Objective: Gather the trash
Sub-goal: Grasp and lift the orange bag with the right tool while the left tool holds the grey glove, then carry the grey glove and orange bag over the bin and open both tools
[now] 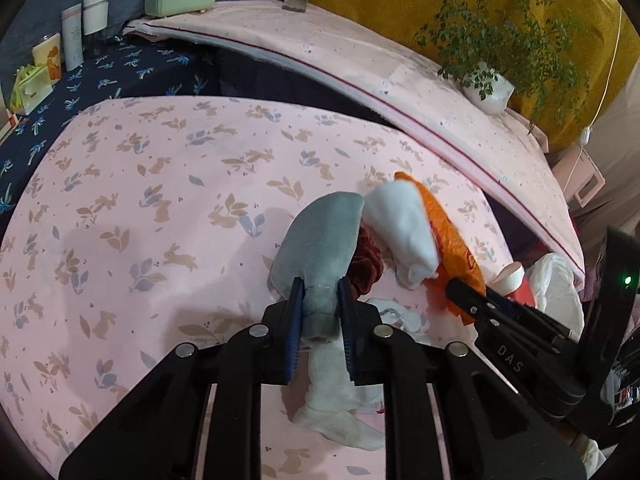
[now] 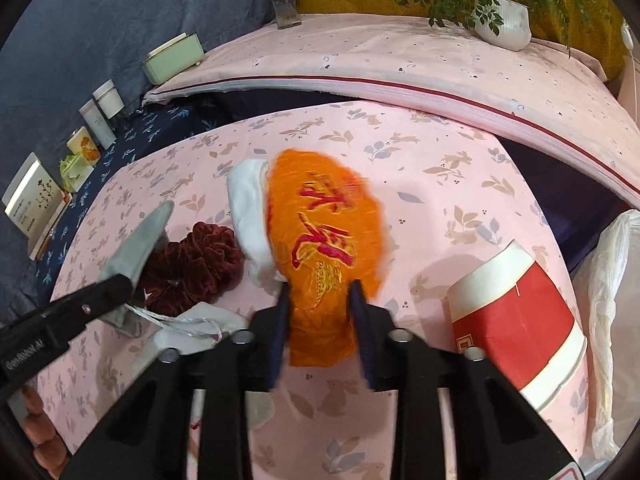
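Observation:
My left gripper [image 1: 320,284] is shut on a grey-blue cloth piece [image 1: 320,240], held above the pink bunny-print sheet [image 1: 140,200]; the cloth also shows in the right wrist view [image 2: 138,240]. My right gripper [image 2: 320,292] is shut on an orange plastic bag with red characters [image 2: 324,232], also seen in the left wrist view [image 1: 448,236]. A dark red scrunchie [image 2: 192,268], a white wad [image 2: 250,208] and a small white drawstring pouch [image 2: 188,326] lie between the grippers. A red and white paper cup [image 2: 516,320] lies on its side to the right.
A white plastic bag [image 2: 608,312] sits at the right edge. A raised pink-covered ledge [image 2: 400,64] behind carries a potted plant [image 2: 504,20] and a green box [image 2: 172,58]. Bottles and cartons [image 2: 96,120] stand on a dark blue cloth at left.

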### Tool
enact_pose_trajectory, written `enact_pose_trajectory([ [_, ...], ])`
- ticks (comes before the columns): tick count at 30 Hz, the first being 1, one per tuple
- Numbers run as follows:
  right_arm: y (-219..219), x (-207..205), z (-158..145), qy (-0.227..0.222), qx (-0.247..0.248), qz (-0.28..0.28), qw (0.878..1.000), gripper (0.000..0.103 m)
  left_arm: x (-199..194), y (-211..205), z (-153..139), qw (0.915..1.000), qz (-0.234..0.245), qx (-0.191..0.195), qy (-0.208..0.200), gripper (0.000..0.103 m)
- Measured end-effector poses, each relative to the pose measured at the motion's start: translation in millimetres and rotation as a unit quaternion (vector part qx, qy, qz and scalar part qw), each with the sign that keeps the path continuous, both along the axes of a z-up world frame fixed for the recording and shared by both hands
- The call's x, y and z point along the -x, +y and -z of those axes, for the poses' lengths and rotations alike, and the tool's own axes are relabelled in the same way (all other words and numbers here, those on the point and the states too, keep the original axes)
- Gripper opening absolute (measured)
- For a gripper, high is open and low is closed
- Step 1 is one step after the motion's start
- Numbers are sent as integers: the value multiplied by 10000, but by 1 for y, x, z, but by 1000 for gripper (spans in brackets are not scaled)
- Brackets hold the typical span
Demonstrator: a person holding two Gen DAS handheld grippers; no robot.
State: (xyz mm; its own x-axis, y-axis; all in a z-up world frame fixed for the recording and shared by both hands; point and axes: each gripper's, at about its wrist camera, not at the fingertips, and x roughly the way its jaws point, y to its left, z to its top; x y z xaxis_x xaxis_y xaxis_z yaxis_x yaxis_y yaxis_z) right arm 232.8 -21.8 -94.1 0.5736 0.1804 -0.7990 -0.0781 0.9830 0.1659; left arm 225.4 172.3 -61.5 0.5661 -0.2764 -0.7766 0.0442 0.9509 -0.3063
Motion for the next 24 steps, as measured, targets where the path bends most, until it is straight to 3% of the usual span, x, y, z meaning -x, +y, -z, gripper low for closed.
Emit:
enact_pose_trajectory([
  [5, -6, 8, -19, -201, -95, 12, 9998, 13, 7, 2, -23, 9997, -77, 50, -236, 17],
  [13, -23, 28, -77, -777, -280, 68, 9966, 13, 19, -15, -68, 9980, -8, 48, -636, 17],
  [24, -74, 64, -129, -1263, -319, 388, 9907, 13, 36, -101, -127, 9909, 668, 23, -1167, 17],
])
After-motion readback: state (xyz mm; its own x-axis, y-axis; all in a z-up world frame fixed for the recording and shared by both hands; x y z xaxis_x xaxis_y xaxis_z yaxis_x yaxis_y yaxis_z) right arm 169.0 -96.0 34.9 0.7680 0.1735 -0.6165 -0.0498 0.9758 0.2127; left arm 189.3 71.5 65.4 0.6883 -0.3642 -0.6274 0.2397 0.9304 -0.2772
